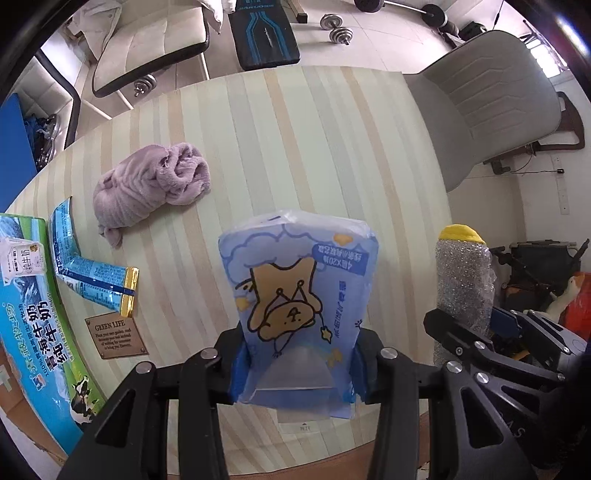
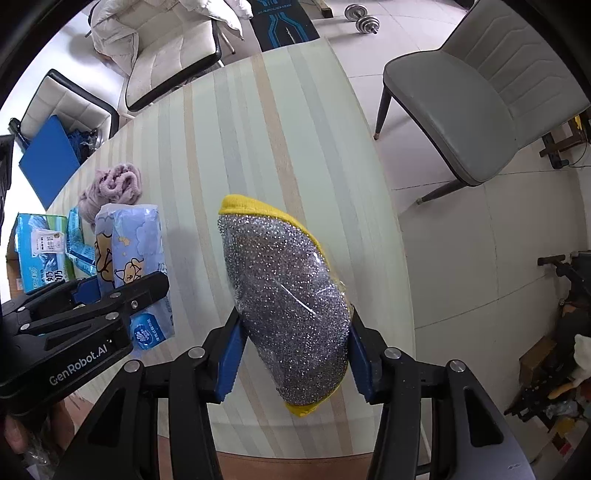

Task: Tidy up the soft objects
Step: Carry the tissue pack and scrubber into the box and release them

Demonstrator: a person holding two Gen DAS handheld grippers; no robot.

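While I hold both loads over the striped table [image 1: 295,147], its rim at two o'clock is my worry: a slip there goes to the floor. My left gripper [image 1: 297,373] pinches the slick tissue pack [image 1: 299,291]; my right gripper [image 2: 293,354] squeezes the wrapped scouring pad [image 2: 288,295]. Room lies at twelve; the purple towel [image 1: 151,184] sits at ten.

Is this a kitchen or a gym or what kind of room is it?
Probably a room in someone's home, used for eating and exercise both. There is a striped dining table with padded chairs around it, and on the tiled floor beyond lie dumbbells and a workout bench.
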